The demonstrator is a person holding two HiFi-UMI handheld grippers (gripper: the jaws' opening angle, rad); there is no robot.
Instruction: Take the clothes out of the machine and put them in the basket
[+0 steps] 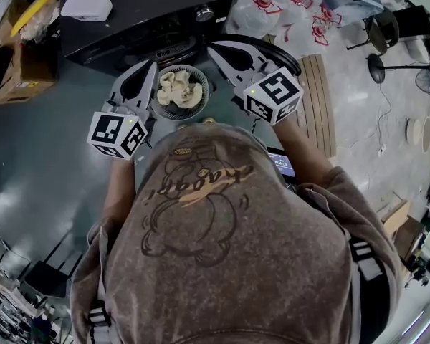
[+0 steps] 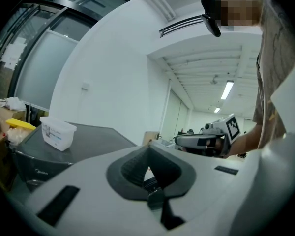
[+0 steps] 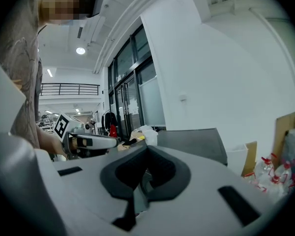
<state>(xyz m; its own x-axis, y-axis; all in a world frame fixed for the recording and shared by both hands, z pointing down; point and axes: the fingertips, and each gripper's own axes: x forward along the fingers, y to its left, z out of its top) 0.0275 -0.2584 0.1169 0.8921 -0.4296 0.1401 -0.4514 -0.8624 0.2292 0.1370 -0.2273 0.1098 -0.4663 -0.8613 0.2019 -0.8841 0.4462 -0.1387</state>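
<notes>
Clothes (image 1: 179, 88) in the basket (image 1: 158, 108)
It stands between left gripper (image 2: 148, 151) and right gripper (image 3: 147, 151), both clenched, empty; behind is the machine (image 1: 143, 20) with a white box (image 1: 86, 6), plastic bags (image 1: 287, 9) beside.

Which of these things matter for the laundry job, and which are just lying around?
Job: dark machine; round grey basket; cream clothes in it; left tongs and right tongs, both shut, empty.
Lying about: white plastic box on the machine; red-printed plastic bags; brown cardboard boxes.

No lettering can be read, even on the person's shirt (image 1: 201, 192)
</notes>
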